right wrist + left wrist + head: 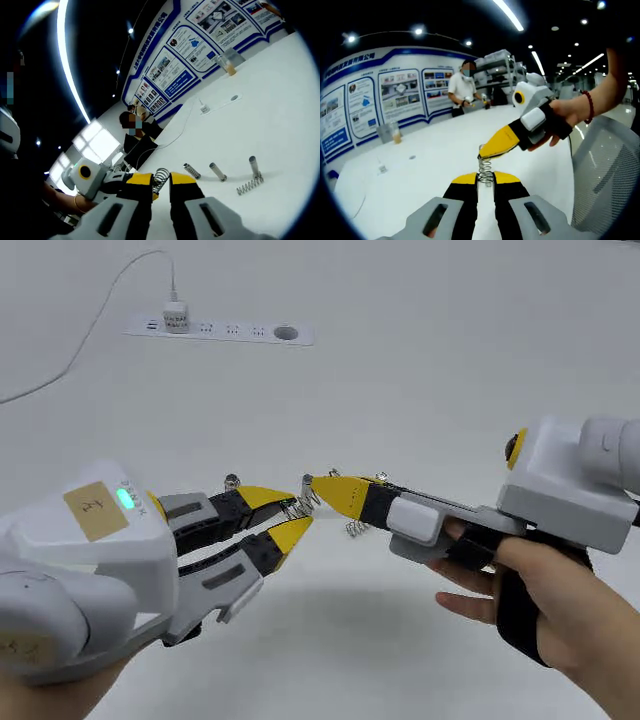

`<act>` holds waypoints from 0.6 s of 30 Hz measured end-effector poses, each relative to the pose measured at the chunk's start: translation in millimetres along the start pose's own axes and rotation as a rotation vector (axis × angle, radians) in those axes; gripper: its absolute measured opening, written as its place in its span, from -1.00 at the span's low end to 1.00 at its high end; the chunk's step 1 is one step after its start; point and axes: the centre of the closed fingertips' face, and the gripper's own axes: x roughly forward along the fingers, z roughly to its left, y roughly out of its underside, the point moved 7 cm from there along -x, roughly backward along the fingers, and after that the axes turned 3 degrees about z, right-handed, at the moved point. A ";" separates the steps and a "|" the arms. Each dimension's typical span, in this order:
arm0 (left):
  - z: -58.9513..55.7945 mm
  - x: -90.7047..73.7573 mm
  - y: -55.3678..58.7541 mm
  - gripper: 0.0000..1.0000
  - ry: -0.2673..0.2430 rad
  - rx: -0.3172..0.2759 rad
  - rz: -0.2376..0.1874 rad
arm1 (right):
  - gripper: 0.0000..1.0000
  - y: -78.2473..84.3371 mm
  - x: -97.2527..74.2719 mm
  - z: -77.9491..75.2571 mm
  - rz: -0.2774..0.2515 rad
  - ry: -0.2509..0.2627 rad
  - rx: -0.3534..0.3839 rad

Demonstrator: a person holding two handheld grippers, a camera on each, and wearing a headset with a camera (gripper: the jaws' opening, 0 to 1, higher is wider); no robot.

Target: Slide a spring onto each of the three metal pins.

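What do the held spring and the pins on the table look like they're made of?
Spring: thin coiled wire, bare silvery metal, likely steel. Pins: grey metal cylinders with a dull sheen; which alloy, I can't tell.

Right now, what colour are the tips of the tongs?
Yellow tips; the head view shows them best.

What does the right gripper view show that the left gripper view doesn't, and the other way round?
Right gripper view: three pins on the table, a loose spring lying beside one of them, and a power strip.
Left gripper view: a mesh chair, and the hand on the right gripper, with a red bracelet at the wrist.
Shared: the spring between that view's own jaws and met by the other gripper, here the left gripper, plus the table, a cup and wall posters.
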 end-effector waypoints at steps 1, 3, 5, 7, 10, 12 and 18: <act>-0.2 0.1 0.1 -0.79 0.000 0.001 0.005 | -0.74 0.4 0.0 1.0 -0.002 -0.004 -0.006; -0.5 0.6 0.6 -0.79 0.000 0.004 0.015 | -0.75 0.9 0.3 2.5 -0.005 -0.012 -0.013; 0.0 1.6 1.6 -0.79 -0.005 0.016 0.032 | -0.76 1.3 0.8 3.8 -0.009 -0.023 -0.014; 0.6 2.2 2.5 -0.79 -0.006 0.019 0.038 | -0.77 1.4 1.5 5.0 -0.015 -0.034 -0.008; 2.0 2.7 4.5 -0.78 -0.005 0.004 0.040 | -0.78 2.0 1.8 4.9 -0.013 -0.035 -0.016; 2.9 2.5 6.1 -0.78 -0.008 -0.005 0.042 | -0.78 2.2 2.4 4.9 -0.012 -0.033 -0.023; 7.9 0.0 19.5 -0.71 -0.030 -0.038 0.091 | -0.78 -7.3 0.6 2.9 -0.062 0.024 -0.087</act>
